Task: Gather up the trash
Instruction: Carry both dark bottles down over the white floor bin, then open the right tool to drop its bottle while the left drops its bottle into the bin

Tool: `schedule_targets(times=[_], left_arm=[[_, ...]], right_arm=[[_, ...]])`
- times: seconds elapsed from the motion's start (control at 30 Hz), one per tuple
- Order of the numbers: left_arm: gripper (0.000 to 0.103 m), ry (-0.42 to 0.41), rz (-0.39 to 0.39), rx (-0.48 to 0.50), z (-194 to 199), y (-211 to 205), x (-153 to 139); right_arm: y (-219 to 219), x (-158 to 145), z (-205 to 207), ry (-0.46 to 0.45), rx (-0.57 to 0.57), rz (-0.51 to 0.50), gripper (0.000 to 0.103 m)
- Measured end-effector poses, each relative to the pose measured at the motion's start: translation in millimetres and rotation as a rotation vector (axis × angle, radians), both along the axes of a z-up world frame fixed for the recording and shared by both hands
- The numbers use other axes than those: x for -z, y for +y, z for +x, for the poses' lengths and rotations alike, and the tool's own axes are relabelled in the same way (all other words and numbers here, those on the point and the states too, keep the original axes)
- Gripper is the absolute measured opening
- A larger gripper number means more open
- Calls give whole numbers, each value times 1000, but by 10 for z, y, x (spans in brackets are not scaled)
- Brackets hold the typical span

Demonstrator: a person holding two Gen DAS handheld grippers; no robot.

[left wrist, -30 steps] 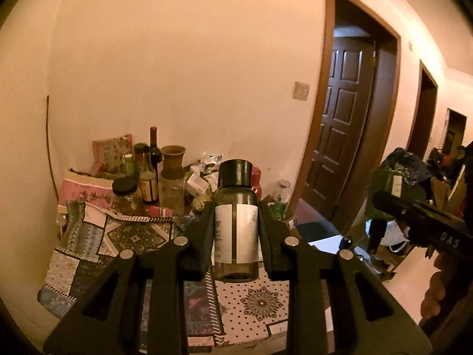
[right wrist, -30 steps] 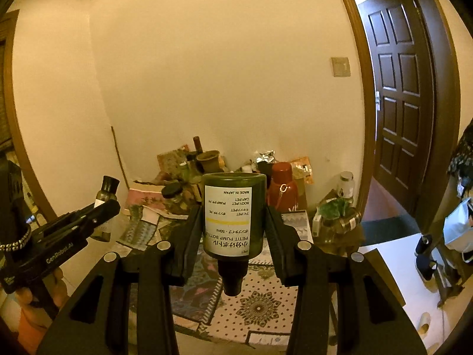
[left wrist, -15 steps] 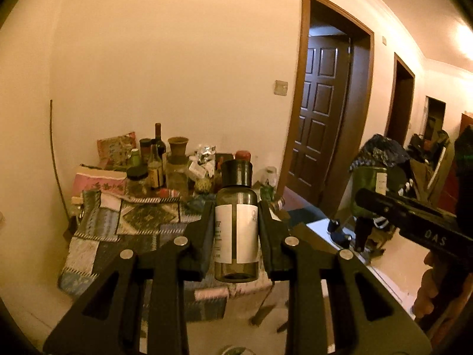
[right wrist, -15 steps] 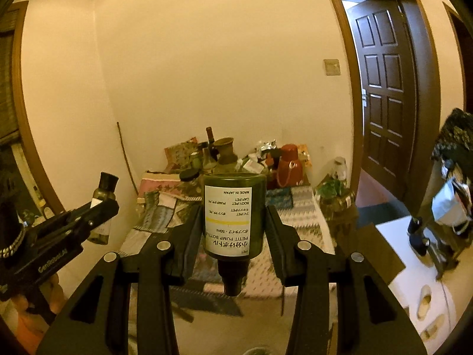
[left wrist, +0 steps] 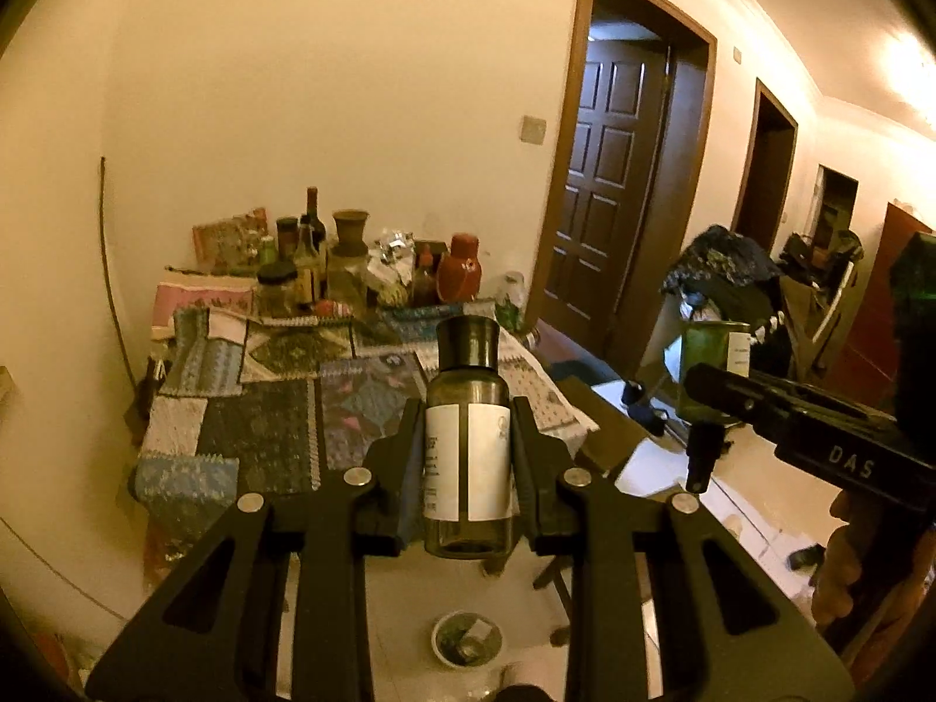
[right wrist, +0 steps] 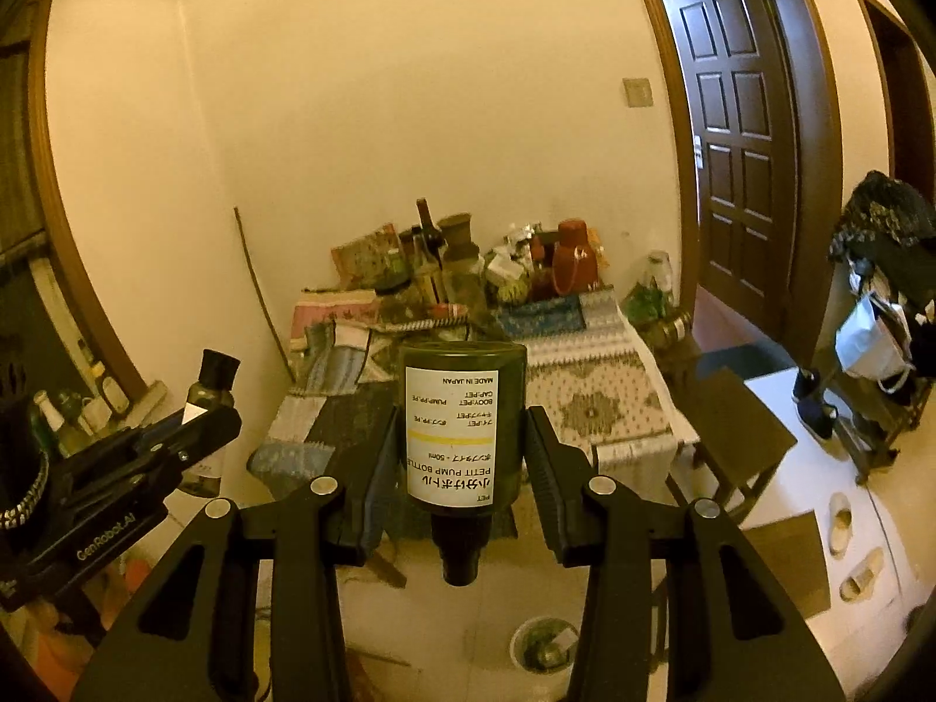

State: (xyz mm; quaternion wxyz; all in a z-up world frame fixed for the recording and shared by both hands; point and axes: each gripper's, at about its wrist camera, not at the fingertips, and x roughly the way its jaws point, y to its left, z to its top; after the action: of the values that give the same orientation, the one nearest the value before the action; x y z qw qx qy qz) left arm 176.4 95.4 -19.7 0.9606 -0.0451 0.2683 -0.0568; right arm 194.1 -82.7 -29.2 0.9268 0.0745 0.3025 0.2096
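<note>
The left hand-held gripper (left wrist: 468,462) clamps a small upright bottle (left wrist: 467,456); the right hand-held gripper (right wrist: 462,468) clamps a green bottle (right wrist: 462,427) upside down. Both are collected but not binned: a small bin (right wrist: 541,643) waits on the floor below, the cluttered counter (right wrist: 591,403) beyond.

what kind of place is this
Most likely a lived-in home, a hallway or dining corner. A table under patchwork cloth holds bottles and jars against the wall, panelled wooden doors line the passage, and shoes lie on the floor.
</note>
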Motion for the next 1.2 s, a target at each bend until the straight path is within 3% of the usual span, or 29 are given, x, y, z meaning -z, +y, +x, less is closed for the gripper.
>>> schedule_targets(times=[0.33, 0.77, 1.03, 1.1, 1.17, 1.2], left_arm=[[27, 138, -34, 7, 73, -133, 545], [27, 453, -39, -29, 460, -368, 2251], [27, 539, -65, -81, 649, -336, 3120], [27, 552, -68, -90, 693, -331, 3277], [27, 567, -71, -97, 744, -332, 3448], [27, 576, -70, -99, 771, -339, 3536]], right_arm=[[-76, 501, -3, 135, -13, -52, 39], [-198, 1984, 294, 390, -83, -106, 39], [-39, 2751, 551, 447, -178, -110, 39], [-19, 2910, 633, 471, -197, -90, 43], [-16, 3055, 721, 508, -201, -75, 60], [-35, 3127, 751, 519, -190, -70, 60]])
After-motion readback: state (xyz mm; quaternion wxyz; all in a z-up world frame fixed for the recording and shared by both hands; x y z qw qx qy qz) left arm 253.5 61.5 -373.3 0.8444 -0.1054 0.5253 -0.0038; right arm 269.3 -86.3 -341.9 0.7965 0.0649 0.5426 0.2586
